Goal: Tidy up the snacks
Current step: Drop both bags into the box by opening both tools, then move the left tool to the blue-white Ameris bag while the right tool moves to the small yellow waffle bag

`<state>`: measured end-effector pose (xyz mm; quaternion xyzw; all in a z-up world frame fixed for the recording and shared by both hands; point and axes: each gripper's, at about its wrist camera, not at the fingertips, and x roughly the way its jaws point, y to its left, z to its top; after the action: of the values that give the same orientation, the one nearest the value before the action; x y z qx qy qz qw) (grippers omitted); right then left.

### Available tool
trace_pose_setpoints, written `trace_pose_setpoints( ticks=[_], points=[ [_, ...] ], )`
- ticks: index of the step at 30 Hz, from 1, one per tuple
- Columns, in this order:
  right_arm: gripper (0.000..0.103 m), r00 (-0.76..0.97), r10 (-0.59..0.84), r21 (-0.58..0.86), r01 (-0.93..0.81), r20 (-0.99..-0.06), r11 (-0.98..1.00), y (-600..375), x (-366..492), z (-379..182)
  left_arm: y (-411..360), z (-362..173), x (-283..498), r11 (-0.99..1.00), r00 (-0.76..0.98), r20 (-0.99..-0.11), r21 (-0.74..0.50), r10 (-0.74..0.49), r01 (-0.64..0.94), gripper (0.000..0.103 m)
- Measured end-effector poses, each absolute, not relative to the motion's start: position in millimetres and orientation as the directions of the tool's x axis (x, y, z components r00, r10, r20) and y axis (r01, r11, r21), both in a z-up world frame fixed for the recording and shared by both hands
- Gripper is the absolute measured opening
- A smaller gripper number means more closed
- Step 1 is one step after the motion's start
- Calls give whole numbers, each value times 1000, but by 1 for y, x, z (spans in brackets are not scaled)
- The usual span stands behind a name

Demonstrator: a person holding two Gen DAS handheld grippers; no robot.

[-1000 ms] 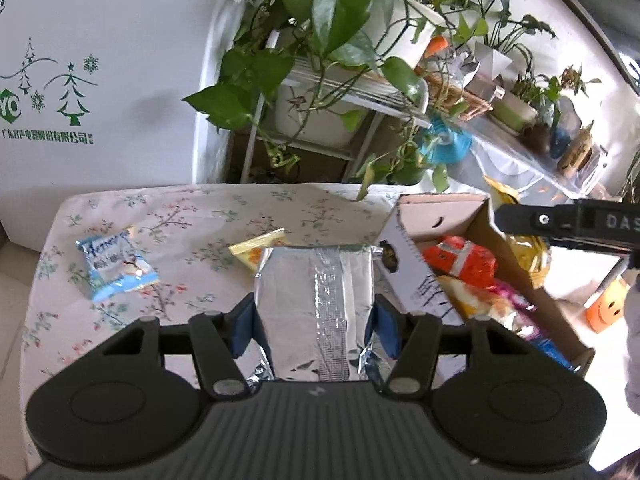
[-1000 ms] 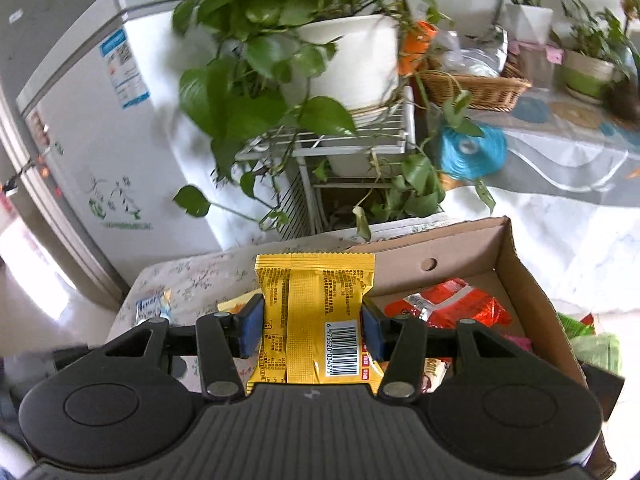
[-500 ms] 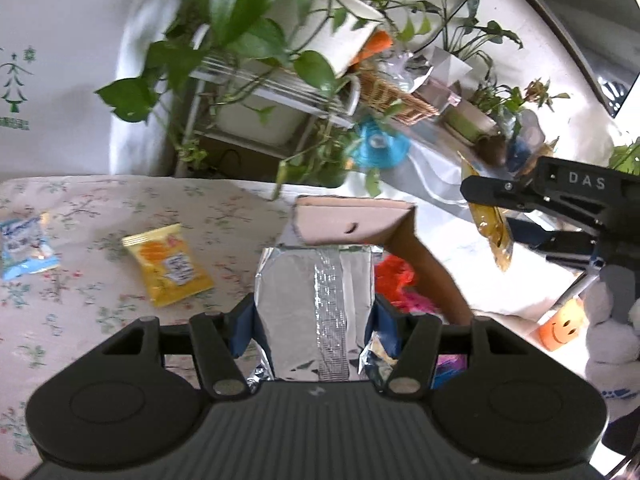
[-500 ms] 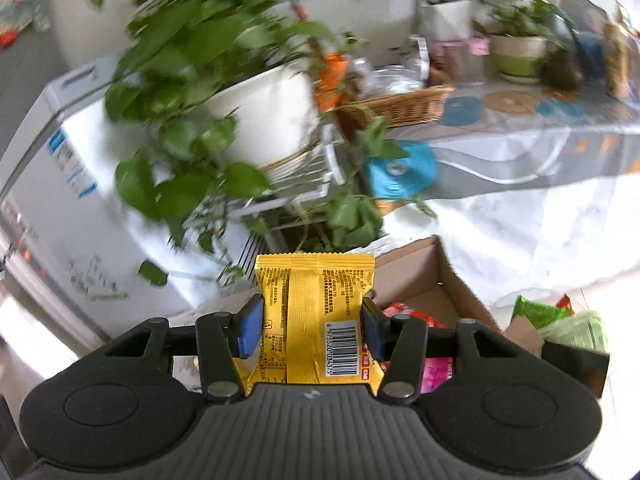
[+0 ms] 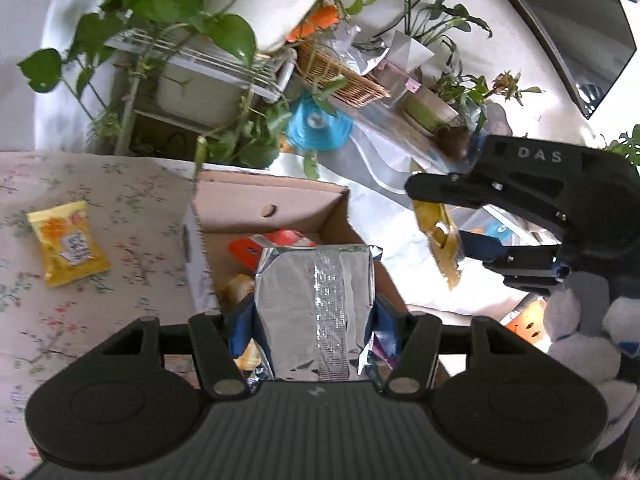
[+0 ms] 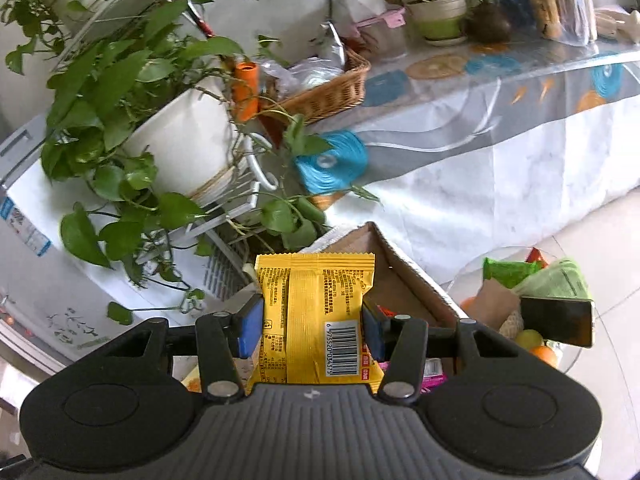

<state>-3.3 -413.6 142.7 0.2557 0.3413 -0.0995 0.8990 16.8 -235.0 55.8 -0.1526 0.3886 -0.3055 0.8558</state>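
The silver foil packet (image 5: 316, 312) sat clamped in the left gripper (image 5: 314, 320), over the open cardboard box (image 5: 256, 200). The yellow snack packet (image 6: 316, 320) was pinched in the right gripper (image 6: 312, 320), at the box's 3 o'clock side. Another yellow packet (image 5: 66, 242) lay on the floral table (image 5: 120, 184) at 9 o'clock from the box.

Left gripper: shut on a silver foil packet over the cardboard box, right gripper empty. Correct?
Not quite. The right gripper is shut on a yellow snack packet, per the right wrist view. The left gripper does hold the silver foil packet over the cardboard box.
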Motion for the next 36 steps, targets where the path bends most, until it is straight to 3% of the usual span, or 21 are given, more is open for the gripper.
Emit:
trace_pose_setpoints(
  ticks=[4,6,7,8,15,36],
  points=[
    [59,744,-20,395,377,-668,838,-417,-5,142,-249,53,16,755,503,-563,-504,-656,420,62],
    [62,744,-35,387,386,-667,838,-417,-5,141,-252,54,15,755,510,-558,-500,-655,424,75],
    [67,745,-37,390,390,-666,834,-418,-5,141,-253,56,14,756,516,-553,-500,-654,423,84],
    [74,747,-37,398,394,-663,829,-419,-6,141,-252,57,12,753,521,-545,-501,-657,426,87],
    [79,753,-36,403,392,-657,827,-417,-6,142,-241,63,10,757,530,-541,-492,-653,431,87],
    [86,734,7,366,330,-679,870,-394,8,136,-209,65,23,851,567,-635,-371,-525,372,94]
  ],
)
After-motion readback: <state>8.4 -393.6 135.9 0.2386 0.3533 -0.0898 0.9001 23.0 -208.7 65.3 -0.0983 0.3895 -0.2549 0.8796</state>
